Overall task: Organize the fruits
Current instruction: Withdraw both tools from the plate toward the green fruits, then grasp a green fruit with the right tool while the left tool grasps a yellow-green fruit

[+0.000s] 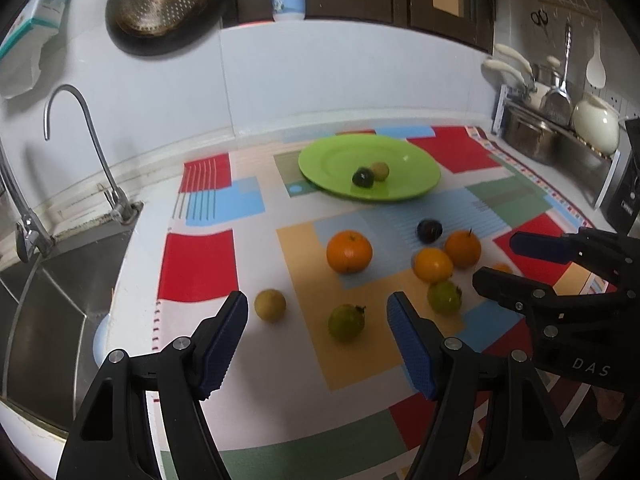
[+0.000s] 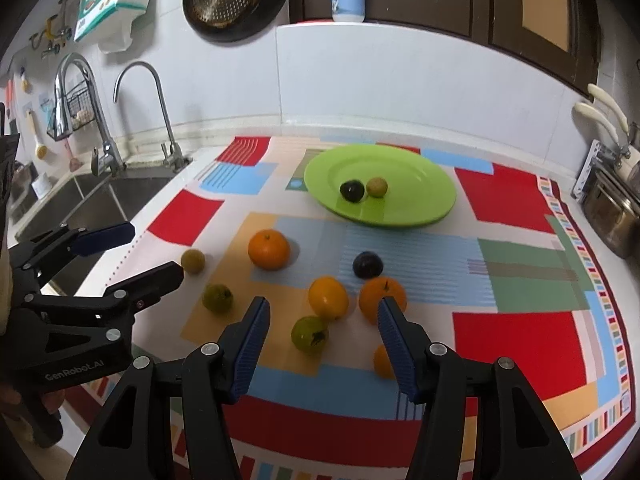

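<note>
Left wrist view has my left gripper (image 1: 316,316) standing open with nothing between its blue ribbed pads, tilted down over the near side of the patchwork cloth (image 1: 196,264) in red, blue, yellow and green that covers the counter. Just beyond its tips lie a small yellowish round fruit (image 1: 271,305) toward the sink-side edge and a green round fruit with a dark stem (image 1: 346,322), and farther in sits a large orange (image 1: 349,251). My right gripper (image 2: 324,332) is also open and empty, somewhat narrower, and its jaws frame a second green fruit with a dark calyx (image 2: 310,334), with a yellow-orange fruit (image 2: 328,297) and a stemmed orange (image 2: 382,300) touching or nearly touching just behind it; a small orange piece (image 2: 383,361) is half hidden by the right finger. A dark purple plum-like fruit (image 2: 367,265) lies toward the middle of the cloth, and the round lime-green plate (image 2: 432,184) near the far edge already carries a dark fruit (image 2: 352,191) and a pale green one (image 2: 377,187) side by side. I judge the step in hand to be lowering each gripper onto a green fruit. To do it well I would straddle each fruit at its widest part, keep the right pads clear of the crowded oranges, and close gently so nothing rolls. These fruits are near round, so no long axis matters; the right one's calyx points toward me, the left one's stem up and right.
</note>
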Tool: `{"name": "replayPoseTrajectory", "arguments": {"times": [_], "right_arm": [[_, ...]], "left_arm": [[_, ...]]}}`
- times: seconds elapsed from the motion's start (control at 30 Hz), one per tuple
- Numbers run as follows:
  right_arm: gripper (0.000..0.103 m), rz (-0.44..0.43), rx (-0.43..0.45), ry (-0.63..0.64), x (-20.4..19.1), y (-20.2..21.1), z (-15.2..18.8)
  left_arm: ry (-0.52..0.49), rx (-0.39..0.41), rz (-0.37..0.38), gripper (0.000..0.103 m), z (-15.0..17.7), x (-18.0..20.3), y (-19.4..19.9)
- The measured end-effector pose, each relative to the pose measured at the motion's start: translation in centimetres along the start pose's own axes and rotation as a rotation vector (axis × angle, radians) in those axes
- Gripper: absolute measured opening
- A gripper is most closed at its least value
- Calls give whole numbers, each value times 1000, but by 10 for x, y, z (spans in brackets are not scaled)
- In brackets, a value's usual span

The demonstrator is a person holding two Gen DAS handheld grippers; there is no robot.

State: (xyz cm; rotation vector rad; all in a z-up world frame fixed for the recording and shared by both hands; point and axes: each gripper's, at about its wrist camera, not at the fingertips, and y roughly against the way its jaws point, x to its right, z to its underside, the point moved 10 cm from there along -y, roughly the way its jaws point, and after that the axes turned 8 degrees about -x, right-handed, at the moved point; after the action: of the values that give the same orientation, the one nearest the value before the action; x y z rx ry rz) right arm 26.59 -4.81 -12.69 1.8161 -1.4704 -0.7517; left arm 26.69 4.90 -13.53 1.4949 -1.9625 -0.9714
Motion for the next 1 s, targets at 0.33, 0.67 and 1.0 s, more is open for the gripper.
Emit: {"name": "replayPoseTrajectory", "arguments": {"times": [0.33,0.67,1.0], "right_arm": [[57,-18,-66,8,-6,-25,14],[49,-25,-100,13,-10,-45,22],[42,-41,-110,-28,-7,-55,24]], "left_arm": [[-27,-64,15,65,18,6,-27],[-18,-101,56,47,21,16,-48],[5,-123,76,32,20,18,-59]]}}
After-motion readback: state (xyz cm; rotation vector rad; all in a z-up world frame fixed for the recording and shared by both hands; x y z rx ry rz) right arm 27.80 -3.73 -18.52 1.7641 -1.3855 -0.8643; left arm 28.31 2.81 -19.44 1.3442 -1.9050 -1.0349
